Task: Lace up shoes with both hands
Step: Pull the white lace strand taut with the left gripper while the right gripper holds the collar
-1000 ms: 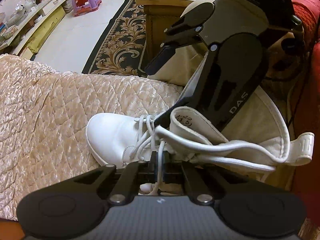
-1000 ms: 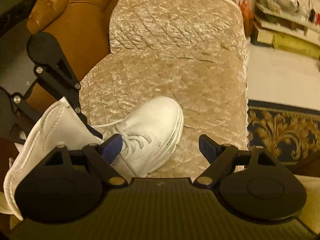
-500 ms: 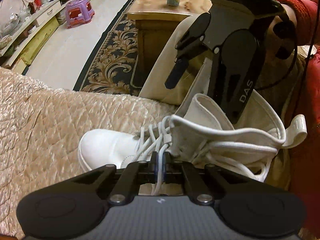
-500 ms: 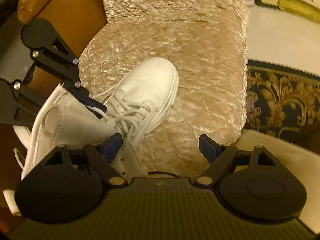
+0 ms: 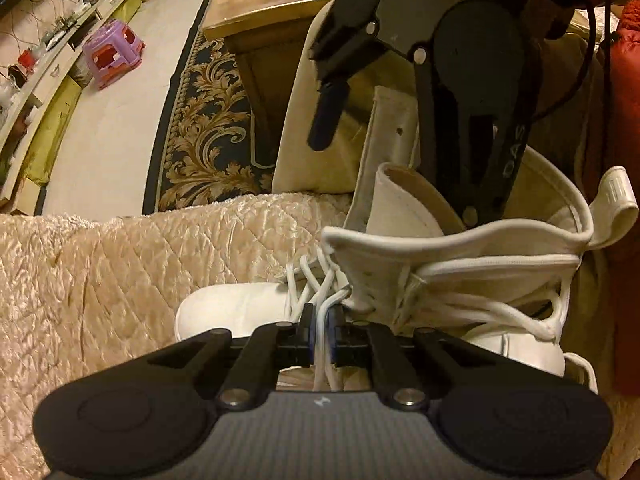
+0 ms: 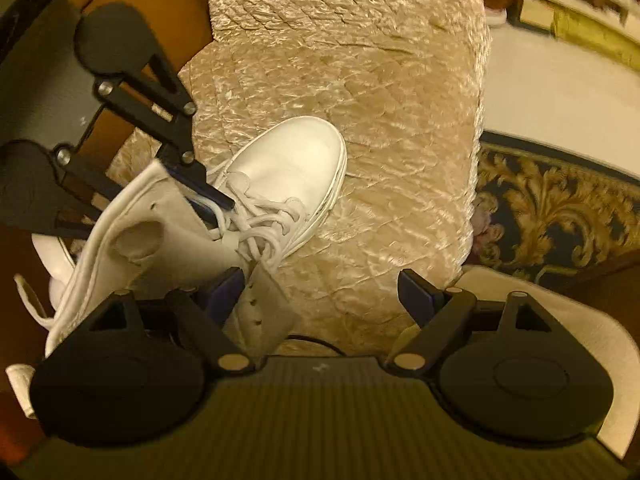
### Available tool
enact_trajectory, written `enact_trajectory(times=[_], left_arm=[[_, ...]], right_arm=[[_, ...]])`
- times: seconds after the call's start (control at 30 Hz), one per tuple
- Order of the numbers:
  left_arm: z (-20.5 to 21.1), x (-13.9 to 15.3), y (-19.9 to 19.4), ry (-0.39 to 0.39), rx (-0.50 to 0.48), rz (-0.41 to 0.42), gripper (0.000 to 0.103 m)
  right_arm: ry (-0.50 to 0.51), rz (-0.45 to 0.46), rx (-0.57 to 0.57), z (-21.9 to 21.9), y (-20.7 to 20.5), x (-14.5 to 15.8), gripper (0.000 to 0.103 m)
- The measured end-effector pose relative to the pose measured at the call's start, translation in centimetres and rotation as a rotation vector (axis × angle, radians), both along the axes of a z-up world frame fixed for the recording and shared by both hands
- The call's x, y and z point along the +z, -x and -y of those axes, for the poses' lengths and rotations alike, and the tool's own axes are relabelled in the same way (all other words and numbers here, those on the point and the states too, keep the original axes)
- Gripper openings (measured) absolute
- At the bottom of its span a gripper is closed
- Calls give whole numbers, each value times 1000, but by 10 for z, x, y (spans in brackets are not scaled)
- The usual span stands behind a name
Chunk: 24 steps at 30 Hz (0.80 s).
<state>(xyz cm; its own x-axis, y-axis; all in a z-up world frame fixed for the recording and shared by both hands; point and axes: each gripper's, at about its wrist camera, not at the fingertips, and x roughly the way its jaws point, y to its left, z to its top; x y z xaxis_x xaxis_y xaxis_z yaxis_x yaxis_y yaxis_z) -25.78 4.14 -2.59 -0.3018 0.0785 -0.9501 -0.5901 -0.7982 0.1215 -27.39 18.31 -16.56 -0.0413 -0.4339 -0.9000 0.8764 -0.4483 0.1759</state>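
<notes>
The quilted cushion (image 6: 360, 80) is the biggest thing here, a soft, puffy seat cover, and the white high-top shoe (image 6: 296, 160) lies on it with the toe pointing away from the right camera and toward the armrest side, sole near the middle of the cushion. There's plenty of bare cushion past the toe, but the front edge drops off to the patterned rug (image 5: 208, 128) and the wooden table (image 5: 256, 12) stands close beyond that, so I'd keep any pulling over the seat and not swing out that way. The shoe itself looks light, and I'd guess it'll slide or tip on that slick fabric if you tug hard; the tall ankle collar (image 5: 460, 248) is floppy and folds over, so it's no good as a handle. The lace (image 5: 320, 312) is the bit to grab: thin, limp cord, probably slippery, best pinched near the eyelets where it crosses. The left gripper (image 5: 320, 320) has its jaws nearly together with a lace strand running between them; they've just been easing apart a touch, so that pinch looks loose to me. The right gripper (image 6: 320, 288) is spread wide, holding nothing, with one finger right beside the collar flap.
</notes>
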Motion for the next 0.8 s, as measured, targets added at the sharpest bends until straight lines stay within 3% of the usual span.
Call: enact_trajectory(times=[0.1,0.23,0.3,0.33,0.37,0.5,0.57,0.73,0.8], left_arm=[[-4,2,-5,10,-12,-15,3],[8,3,-7,-19,39,-1,7],[15,6,-9,-12,86,-10,24],[18,7,-10,-5,110,-16,43],[21,9,-11,-4,131,-19,48],[38,15,-17,-65,182,8,41],[41,15,-19,-71,187,24,32],[36,11,-19,-91,136,43,7],[30,10,-18,-79,91,45,4]], right_arm=[[1,-59,67,1,-5,3,91],[82,-117,172,-5,-13,8,91],[96,-126,203,-6,-14,10,91],[92,-130,217,-4,-14,11,91],[88,-133,226,-3,-14,11,91],[87,-127,230,-2,-12,11,91],[91,-121,223,-2,-11,11,91],[100,-116,213,-2,-13,8,91],[101,-112,210,-3,-12,8,91]])
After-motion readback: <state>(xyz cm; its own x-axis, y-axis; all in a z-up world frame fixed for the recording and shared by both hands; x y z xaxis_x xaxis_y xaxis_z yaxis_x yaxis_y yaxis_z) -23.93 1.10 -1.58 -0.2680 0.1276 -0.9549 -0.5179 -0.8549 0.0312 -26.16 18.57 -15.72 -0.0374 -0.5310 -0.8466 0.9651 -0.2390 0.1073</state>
